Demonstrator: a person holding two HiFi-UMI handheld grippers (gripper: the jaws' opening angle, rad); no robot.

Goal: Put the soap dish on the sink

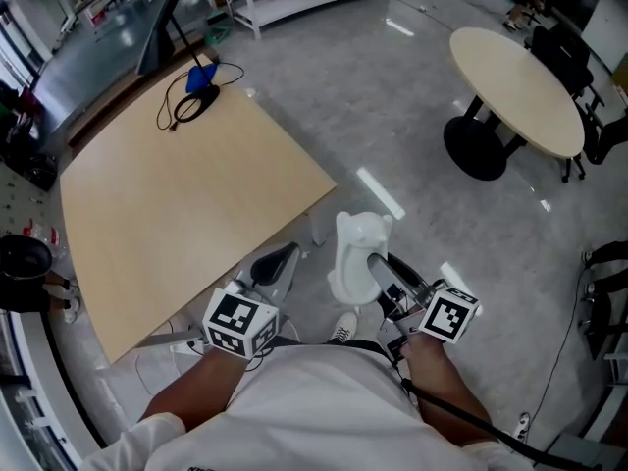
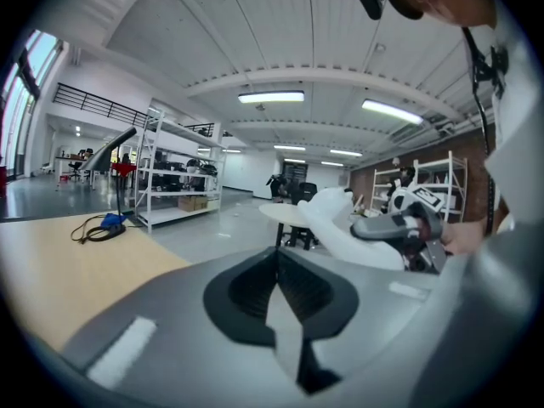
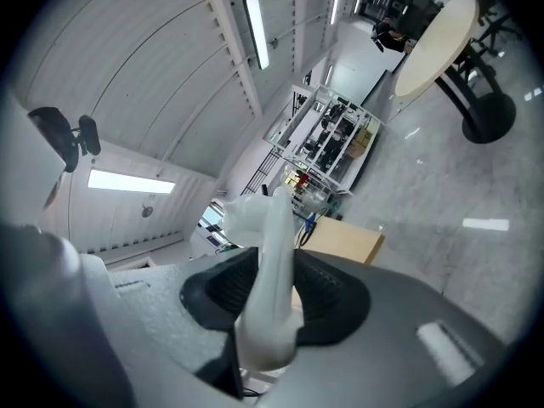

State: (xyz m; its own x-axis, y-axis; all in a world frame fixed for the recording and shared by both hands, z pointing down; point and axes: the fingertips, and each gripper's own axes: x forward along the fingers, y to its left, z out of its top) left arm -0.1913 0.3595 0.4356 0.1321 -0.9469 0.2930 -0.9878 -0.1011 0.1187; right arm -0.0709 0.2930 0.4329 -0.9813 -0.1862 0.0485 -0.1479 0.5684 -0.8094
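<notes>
While my right gripper (image 1: 381,275) is clamped on the white soap dish (image 1: 355,248), gripping it only by its lower rim so that most of it stands out past the jaws, my left gripper (image 1: 275,263) carries nothing; its jaws stand together with no thing between them. The dish is low in the middle of the head view, in the air over the grey floor (image 1: 392,86), just right of the near corner of the wooden table (image 1: 186,204). No sink shows in any view, so I judge that I must first find it. The grip on one rim is the weak point, I think: a quick swing, or a knock against the table corner, could turn the dish in the pads or let it slip out, and the hard floor below may crack it. White cords (image 1: 147,361) lie on the floor at the lower left, near my feet, and could catch a step. Open room is toward the upper right: wide bare floor between the wooden table and the round table (image 1: 515,86), whose black foot (image 1: 481,147) stands well apart from me.
</notes>
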